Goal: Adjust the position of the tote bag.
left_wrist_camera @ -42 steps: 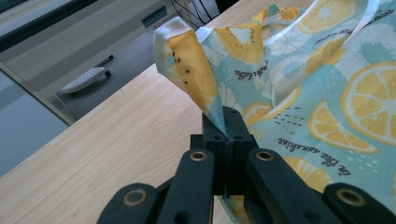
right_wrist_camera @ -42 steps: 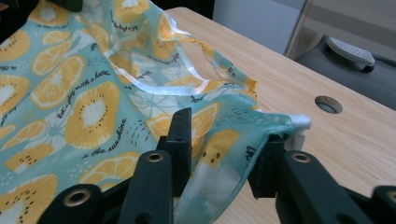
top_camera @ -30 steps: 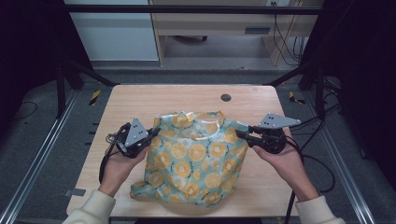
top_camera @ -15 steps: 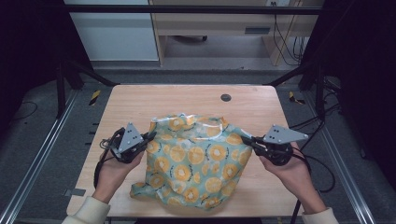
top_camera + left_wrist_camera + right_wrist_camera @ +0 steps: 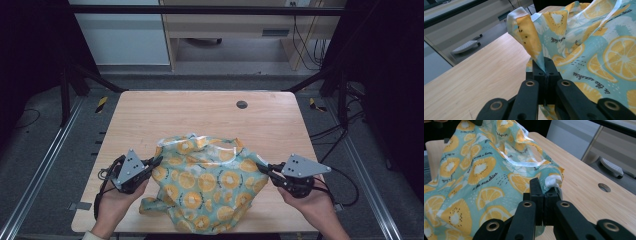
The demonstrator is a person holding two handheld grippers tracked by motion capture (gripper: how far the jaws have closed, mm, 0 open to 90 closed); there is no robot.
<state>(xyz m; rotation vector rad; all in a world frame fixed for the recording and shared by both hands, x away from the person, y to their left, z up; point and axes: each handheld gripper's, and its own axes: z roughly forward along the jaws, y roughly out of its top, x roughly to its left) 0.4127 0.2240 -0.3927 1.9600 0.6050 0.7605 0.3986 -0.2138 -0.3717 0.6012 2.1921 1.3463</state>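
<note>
While a cloth (image 5: 210, 187) printed with orange slices is spread over the near middle of the table (image 5: 200, 110), its two side edges are held by the tongs. The left gripper (image 5: 156, 162) is clamped on the cloth's left edge, with a fold of fabric pinched between its jaws. The right gripper (image 5: 265, 169) is closed on the cloth's white-trimmed right edge. A round hole (image 5: 242, 104) is seen in the table's far right part.
</note>
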